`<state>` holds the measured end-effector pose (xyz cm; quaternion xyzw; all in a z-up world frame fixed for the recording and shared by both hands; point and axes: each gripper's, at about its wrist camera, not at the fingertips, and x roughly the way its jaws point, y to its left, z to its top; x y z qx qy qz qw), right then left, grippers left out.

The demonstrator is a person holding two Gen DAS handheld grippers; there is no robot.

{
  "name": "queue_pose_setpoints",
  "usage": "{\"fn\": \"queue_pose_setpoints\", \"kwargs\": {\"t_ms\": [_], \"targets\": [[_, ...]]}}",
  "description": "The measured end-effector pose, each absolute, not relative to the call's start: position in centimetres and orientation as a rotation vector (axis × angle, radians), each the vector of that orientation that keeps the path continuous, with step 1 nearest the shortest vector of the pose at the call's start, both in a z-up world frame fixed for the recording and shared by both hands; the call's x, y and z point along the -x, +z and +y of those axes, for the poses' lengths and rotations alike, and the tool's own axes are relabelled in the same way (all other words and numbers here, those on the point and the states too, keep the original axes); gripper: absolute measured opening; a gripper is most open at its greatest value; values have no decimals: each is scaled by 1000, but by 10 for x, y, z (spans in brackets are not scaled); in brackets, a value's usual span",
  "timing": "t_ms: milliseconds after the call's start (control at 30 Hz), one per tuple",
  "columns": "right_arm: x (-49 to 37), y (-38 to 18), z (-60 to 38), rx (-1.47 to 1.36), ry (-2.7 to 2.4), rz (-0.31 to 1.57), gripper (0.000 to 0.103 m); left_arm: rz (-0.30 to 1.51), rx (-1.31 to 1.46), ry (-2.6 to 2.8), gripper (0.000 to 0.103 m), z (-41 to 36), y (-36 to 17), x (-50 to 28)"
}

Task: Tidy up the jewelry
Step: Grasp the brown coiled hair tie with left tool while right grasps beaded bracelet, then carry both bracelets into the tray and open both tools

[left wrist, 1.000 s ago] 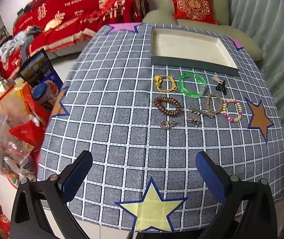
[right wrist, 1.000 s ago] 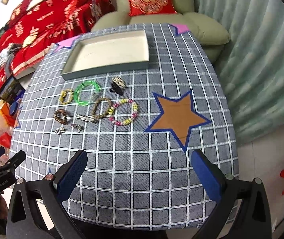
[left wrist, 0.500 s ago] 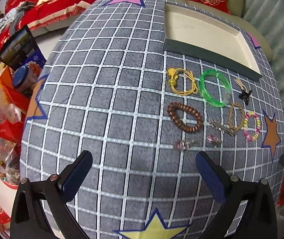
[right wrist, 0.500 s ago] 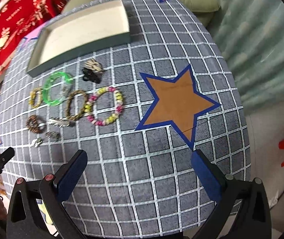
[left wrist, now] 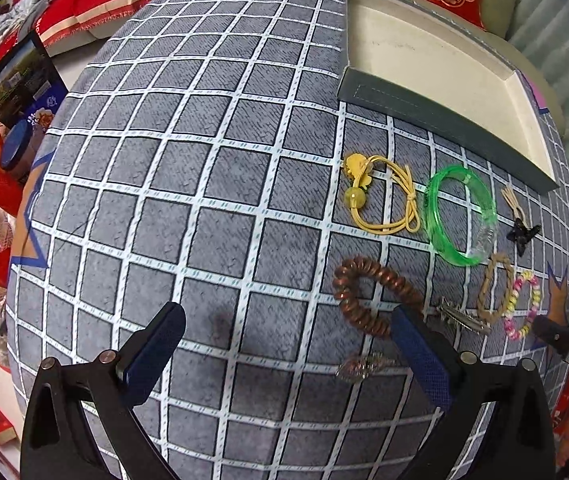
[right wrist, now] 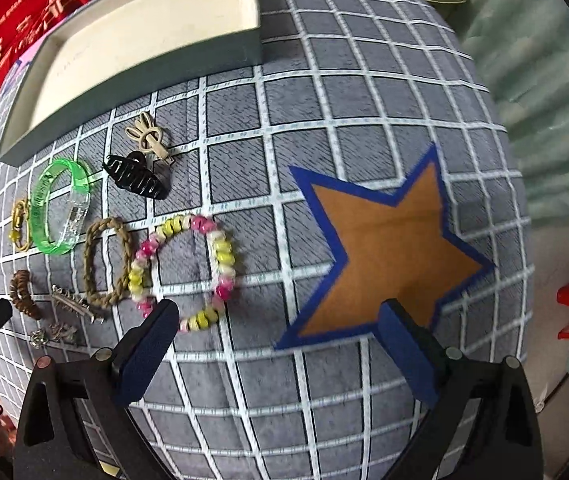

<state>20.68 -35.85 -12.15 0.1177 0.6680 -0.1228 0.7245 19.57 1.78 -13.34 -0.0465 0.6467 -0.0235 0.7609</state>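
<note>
- Since both wrist views now show the table (left wrist: 204,184) much larger and more from above than a second ago, I report that I have brought both grippers down and in toward the jewelry; nothing on the cloth has shifted.
- As for the tray (left wrist: 436,60), it sits at the far edge of the table with its cream floor bare, so no item is filed yet and I judge the task at its opening step.
- On the right gripper (right wrist: 276,332), the jaws have just been closing a little but stand wide, with nothing between them; its left pad (right wrist: 144,356) hangs just over the near arc of the bead bracelet (right wrist: 188,272), which I judge the first pick on this side.
- On the left gripper (left wrist: 284,344), the fingers are spread wide and hold nothing; its right pad (left wrist: 420,356) overlaps the near end of the brown coil (left wrist: 372,296), and whether it touches I cannot tell.
- Regarding the remaining pieces, the green bangle (left wrist: 460,216), yellow cord (left wrist: 384,200) and woven ring (left wrist: 496,288) lie in a cluster between the tray and the grippers, well clear of both pads.
- Among the small items, the black claw clip (right wrist: 136,180), beige clip (right wrist: 148,136), metal clip (left wrist: 464,316) and a small charm (left wrist: 360,366) are thin and low; I expect them to need a close, square pinch.
- Risk noted: the bracelets lie nearly touching, so a wide closing could drag a neighbour.
</note>
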Motion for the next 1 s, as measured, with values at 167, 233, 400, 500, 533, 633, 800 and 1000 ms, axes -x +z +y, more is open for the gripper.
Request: {"fn": "queue_pose_setpoints", "kwargs": {"t_ms": [167,233,400,500,533,633,800,1000], "targets": [[-215,-132,-360,-220,-252,1486,84,1447,98,-27,100,7,-145,-217],[-218,-132,-357,-198,-234,1480,83,1451,94,-29,90,1,-146,-223],[-219,-132,-341,-165,-205,1472,74,1455,11,-15,80,-32,-154,-225],[-219,-130,-333,-134,-172,1458,48,1442,-1,-34,61,-52,-153,-230],[-220,-129,-331,-127,-161,1457,32,1434,-10,-49,47,-59,-152,-234],[-223,-122,-327,-132,-135,1462,10,1433,-15,-84,22,-76,-148,-242],[-227,-111,-329,-205,-88,1449,10,1408,45,-115,22,-95,-131,-242],[-234,-104,-336,-266,-30,1408,10,1353,71,-149,22,-105,-115,-244]]}}
